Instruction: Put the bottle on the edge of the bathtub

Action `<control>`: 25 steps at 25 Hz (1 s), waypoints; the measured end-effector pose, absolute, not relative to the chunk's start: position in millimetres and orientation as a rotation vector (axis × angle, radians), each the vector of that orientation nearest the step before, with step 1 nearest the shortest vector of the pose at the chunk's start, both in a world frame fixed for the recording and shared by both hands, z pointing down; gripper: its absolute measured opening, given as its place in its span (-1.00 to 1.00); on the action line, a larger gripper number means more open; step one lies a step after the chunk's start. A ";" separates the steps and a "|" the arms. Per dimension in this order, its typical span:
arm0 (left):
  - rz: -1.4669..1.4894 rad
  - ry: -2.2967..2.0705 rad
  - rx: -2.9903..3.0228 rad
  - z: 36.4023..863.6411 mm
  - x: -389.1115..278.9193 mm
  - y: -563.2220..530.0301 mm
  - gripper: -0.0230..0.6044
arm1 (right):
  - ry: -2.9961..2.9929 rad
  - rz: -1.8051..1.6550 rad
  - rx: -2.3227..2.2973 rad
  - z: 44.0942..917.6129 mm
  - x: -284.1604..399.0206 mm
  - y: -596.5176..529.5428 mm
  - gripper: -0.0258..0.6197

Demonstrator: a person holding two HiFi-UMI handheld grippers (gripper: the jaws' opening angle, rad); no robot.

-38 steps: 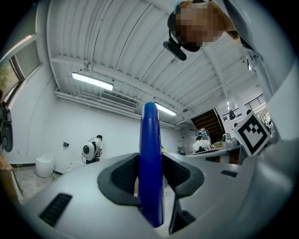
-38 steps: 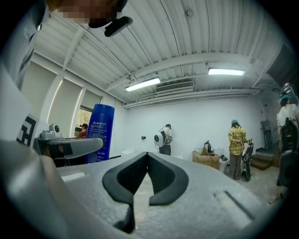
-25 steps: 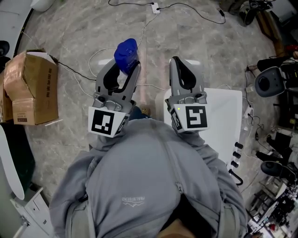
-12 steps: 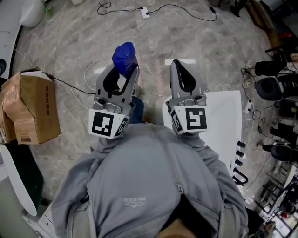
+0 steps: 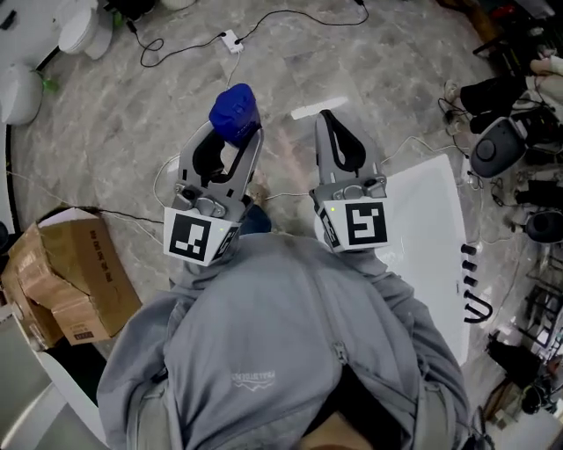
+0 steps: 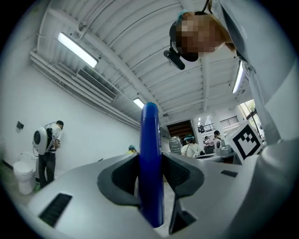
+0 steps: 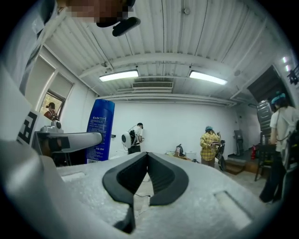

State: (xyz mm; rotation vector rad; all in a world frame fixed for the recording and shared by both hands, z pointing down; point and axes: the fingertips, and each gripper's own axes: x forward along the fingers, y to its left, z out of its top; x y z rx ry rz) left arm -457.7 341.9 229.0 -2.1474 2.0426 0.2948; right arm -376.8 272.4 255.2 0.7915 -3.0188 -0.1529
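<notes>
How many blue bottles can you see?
1. The blue bottle is clamped between the left gripper's jaws. No other shows, though the person's body hides some floor.

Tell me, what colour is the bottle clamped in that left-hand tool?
Deep blue. The bottle shows best in the left gripper view.

The floor (image 5: 387, 61) was grey stone with pale swirls in it. A brown cardboard box (image 5: 66, 281) sat on it at the lower left, with its flaps open. Near the top lay a white plug box (image 5: 231, 40), and a thin black wire (image 5: 264, 18) curled away from it across the stone. A small white strip (image 5: 318, 108) lay flat near the middle. A big white flat board (image 5: 431, 228) lay at the right side. Black gear (image 5: 497, 149) stood on the floor at the far right, too jumbled to tell apart.
</notes>
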 end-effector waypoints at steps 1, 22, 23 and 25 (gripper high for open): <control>0.302 2.001 -2.181 226.3 -460.6 329.9 -0.44 | -3.006 -0.154 0.842 253.7 -378.1 262.3 -0.92; 0.380 1.288 -2.787 248.6 -404.0 168.3 -0.44 | -2.497 -0.053 1.738 278.6 -276.5 168.2 -0.92; 0.381 1.265 -2.800 249.8 -399.1 164.3 -0.44 | -2.481 -0.051 1.760 279.6 -271.1 166.4 -0.92; 0.383 1.218 -2.825 250.7 -389.0 155.8 -0.44 | -2.453 -0.049 1.804 280.8 -260.2 161.2 -0.92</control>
